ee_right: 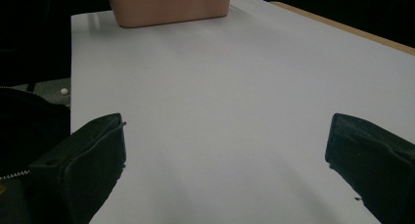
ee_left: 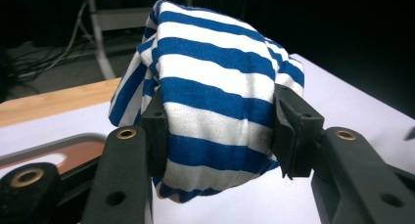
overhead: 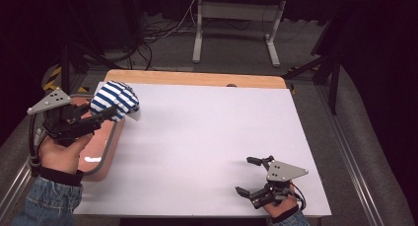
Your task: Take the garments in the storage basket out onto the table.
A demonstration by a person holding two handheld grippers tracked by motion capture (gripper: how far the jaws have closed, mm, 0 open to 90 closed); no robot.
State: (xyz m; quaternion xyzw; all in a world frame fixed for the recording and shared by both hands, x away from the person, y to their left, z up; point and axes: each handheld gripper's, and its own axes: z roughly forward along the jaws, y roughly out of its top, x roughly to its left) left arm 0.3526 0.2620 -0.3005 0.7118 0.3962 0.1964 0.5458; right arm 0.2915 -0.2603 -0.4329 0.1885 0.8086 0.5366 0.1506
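High view: left gripper [overhead: 109, 112] is clamped on a bunched blue/white striped cloth [overhead: 116, 98], held up over the pink bin [overhead: 101, 154] at table's [overhead: 207, 137] left edge. Right gripper [overhead: 249, 175] sits w/ jaws spread wide, nothing between them, near front right corner.

Your surface [overhead: 207, 132] is a flat white sheet laid over a light wooden top, whose bare wood shows as a strip along the far edge. A shallow salmon-pink plastic bin with a grey rim [overhead: 101, 152] sits on it directly beneath your left gripper [overhead: 106, 112], well away from your right gripper [overhead: 249, 175].
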